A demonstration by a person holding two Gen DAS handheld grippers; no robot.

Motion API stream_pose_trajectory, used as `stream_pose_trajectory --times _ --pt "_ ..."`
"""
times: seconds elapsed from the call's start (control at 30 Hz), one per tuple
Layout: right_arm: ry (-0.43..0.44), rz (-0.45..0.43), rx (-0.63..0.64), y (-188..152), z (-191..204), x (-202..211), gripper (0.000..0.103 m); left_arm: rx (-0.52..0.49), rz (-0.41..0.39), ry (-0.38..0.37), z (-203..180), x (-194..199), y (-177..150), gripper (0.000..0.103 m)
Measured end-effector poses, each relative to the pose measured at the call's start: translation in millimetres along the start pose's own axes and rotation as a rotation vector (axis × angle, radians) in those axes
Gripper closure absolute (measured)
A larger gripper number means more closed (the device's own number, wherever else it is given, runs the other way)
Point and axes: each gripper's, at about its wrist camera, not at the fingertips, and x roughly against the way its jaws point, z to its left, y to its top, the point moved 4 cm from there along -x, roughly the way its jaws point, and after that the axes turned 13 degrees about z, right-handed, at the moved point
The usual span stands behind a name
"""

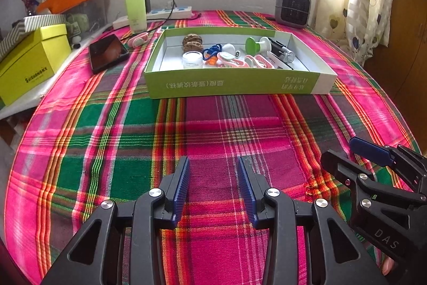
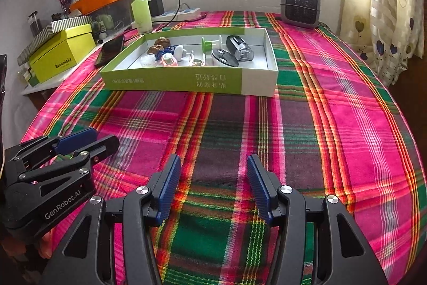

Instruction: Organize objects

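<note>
1. We held the left claw (image 1: 213, 178) low over the worktop covered by a pink, green and red plaid cloth (image 1: 213, 130); its blue ribbed pads stood apart with nothing between them.
2. We held the right claw (image 2: 213, 178) beside it, likewise released and empty.
3. Ahead of both claws sat the shallow green-and-white cardboard box tray (image 1: 232, 87), resting flat on the cloth.
4. Inside it lay the gathered small things: two brown walnuts (image 1: 192, 43), a small white round jar (image 1: 192, 59), a tangle of blue cord (image 1: 212, 51), a green-capped white spool (image 1: 257, 45) and a black-and-clear cylindrical device (image 1: 283, 52).
5. A pink-and-white clip (image 1: 138, 39) lay outside the tray, on the cloth near a dark rectangular phone (image 1: 108, 52) and a tall pale green bottle (image 1: 136, 6).
</note>
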Motion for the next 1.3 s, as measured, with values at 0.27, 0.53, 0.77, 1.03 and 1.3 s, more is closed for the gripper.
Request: stream_pose_trajectory --times 0.27,0.53,0.77,1.03,1.3 --pt "-0.027 -0.003 0.01 -2.1 0.8 -2.1 0.051 -0.001 -0.016 0.009 -4.9 -0.6 -2.9 0.058" --pt "-0.043 -0.005 0.006 -3.5 0.9 -2.0 0.051 -0.001 -0.016 0.006 -5.0 -0.7 -3.4 0.054" --pt "-0.043 -0.005 0.006 -3.2 0.7 -2.2 0.051 -0.014 -0.014 0.021 -8.6 -1.3 -4.1 0.051" --pt "-0.053 -0.003 0.011 -3.6 1.7 -2.6 0.05 -0.016 -0.015 0.024 -9.3 -1.1 -4.4 0.05" --pt "-0.058 -0.002 0.014 -3.1 2.0 -2.9 0.05 -0.016 -0.015 0.024 -9.8 -1.0 -4.2 0.049"
